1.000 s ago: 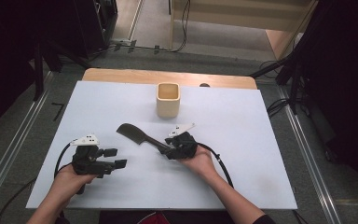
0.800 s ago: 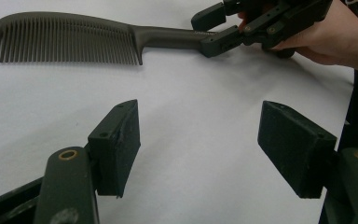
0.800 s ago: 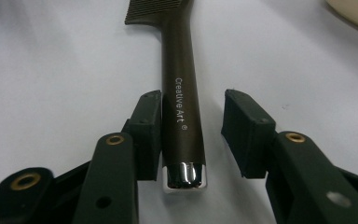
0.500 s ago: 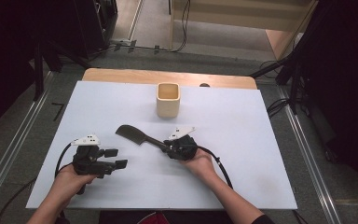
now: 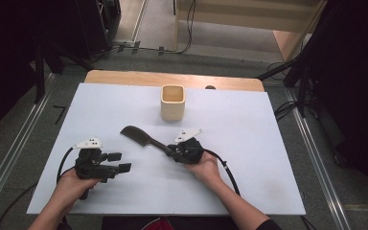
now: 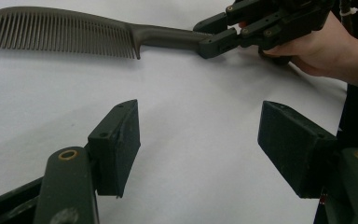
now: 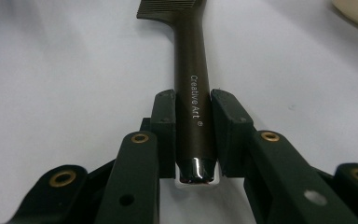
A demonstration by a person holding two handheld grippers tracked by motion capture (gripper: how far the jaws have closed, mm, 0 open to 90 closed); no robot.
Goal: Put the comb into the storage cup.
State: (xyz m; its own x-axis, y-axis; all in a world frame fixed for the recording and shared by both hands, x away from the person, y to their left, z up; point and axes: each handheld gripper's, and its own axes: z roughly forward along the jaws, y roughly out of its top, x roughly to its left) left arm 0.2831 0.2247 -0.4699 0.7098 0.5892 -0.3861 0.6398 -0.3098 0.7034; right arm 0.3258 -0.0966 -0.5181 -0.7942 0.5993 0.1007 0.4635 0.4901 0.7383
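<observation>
While the right tongs had just been closing, they pinched the dark comb by its handle end, apparently to lift it off the white worktop where it lay flat. Its long axis ran diagonally, toothed head pointing away to the left, short of the cream cup. The left tongs hovered spread and empty nearby.

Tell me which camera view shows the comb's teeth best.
The left gripper view: the comb lies side-on there, with its whole row of teeth showing. The right gripper view looks along the handle clamped between the right gripper's jaws, catching just the near end of the teeth. The high view shows the comb small and dark.
</observation>
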